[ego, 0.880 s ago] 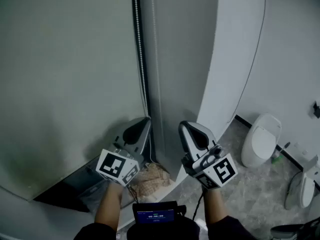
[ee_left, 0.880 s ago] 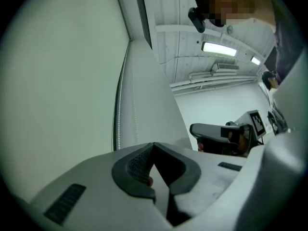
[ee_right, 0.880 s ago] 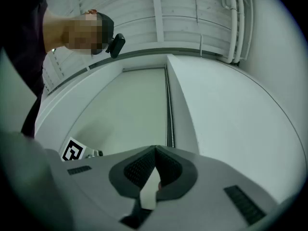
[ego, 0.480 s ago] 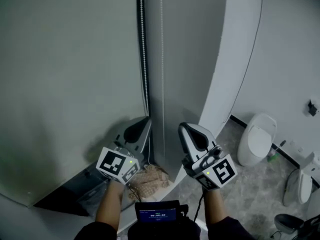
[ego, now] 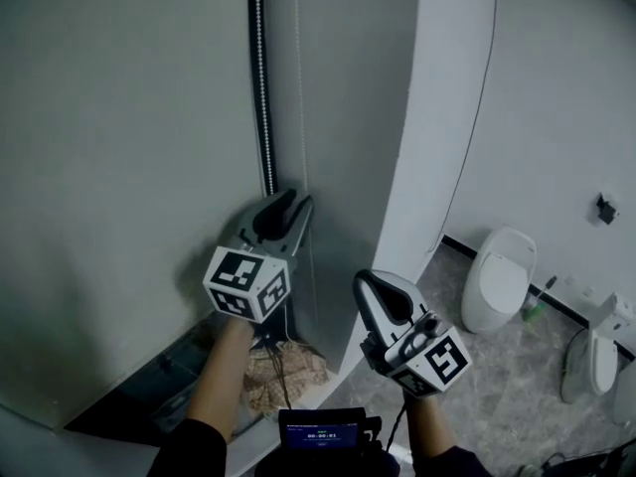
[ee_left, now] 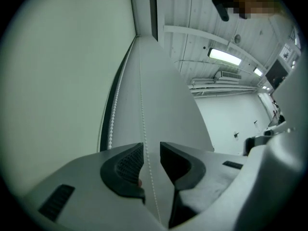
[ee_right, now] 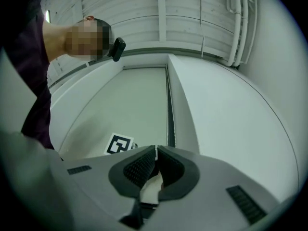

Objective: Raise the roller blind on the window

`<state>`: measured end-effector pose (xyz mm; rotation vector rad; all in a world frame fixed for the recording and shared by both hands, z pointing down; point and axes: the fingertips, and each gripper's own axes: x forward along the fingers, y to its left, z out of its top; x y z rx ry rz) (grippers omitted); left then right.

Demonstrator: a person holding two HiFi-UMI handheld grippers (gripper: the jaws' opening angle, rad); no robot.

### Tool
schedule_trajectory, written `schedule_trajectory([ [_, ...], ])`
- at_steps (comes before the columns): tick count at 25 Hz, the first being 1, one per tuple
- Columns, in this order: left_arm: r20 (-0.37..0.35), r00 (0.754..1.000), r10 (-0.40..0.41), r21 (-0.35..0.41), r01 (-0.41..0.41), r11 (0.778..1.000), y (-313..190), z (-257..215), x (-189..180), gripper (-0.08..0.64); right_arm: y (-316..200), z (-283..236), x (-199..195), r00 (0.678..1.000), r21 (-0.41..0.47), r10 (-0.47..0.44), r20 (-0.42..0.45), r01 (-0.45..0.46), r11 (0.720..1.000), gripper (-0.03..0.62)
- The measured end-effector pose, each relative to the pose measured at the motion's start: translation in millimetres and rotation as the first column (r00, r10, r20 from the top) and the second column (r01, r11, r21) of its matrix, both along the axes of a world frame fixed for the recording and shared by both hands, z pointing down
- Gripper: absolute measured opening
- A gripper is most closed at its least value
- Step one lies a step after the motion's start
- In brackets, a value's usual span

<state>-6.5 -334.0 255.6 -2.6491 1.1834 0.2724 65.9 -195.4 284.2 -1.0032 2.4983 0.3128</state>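
The grey roller blind [ego: 119, 167] hangs down over the window at the left. Its thin bead chain [ego: 301, 97] runs down the wall just right of the dark window frame [ego: 260, 78]. My left gripper [ego: 298, 203] is raised to the chain. In the left gripper view the bead chain [ee_left: 140, 95] passes between the parted jaws of the left gripper [ee_left: 152, 150], close to the left pad, and the gripper is open. My right gripper [ego: 368, 284] sits lower and to the right, away from the chain. The right gripper [ee_right: 155, 150] is shut on nothing.
A white curved wall [ego: 437, 117] stands right of the chain. A crumpled beige cloth [ego: 283, 371] lies on the sill below the left gripper. A toilet [ego: 500, 278] and another white fixture [ego: 586, 361] stand on the grey floor at the right.
My left gripper has risen from beside the right one up to the bead chain. The right gripper has stayed low and shut.
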Motion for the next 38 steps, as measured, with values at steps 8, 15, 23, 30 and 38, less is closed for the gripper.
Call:
schedule_trajectory([
  [8, 0.007, 0.999, -0.031, -0.045, 0.031, 0.998, -28, -10, 11, 0.028, 5, -1, 30, 0.999, -0.016, 0.049, 0.016, -0.049, 0.999, 0.009],
  [15, 0.081, 0.993, -0.084, 0.173, 0.069, 0.983, 30, -4, 2, 0.015, -8, -19, 19, 0.998, -0.048, 0.018, 0.058, -0.016, 0.999, 0.011],
  [23, -0.030, 0.999, -0.033, 0.148, 0.037, 0.988, 87, -5, -33, 0.014, -35, -98, -56, 0.962, -0.053, -0.268, 0.048, 0.270, 0.961, 0.044],
  [30, -0.045, 0.999, -0.013, 0.111, 0.018, 0.994, 135, 40, -39, 0.014, -21, -152, -95, 0.823, -0.018, -0.548, 0.152, 0.557, 0.831, 0.086],
  [38, -0.040, 0.999, -0.027, -0.046, 0.025, 0.999, 131, 109, -57, 0.012, -39, -174, -110, 0.789, -0.004, -0.588, 0.177, 0.598, 0.802, 0.084],
])
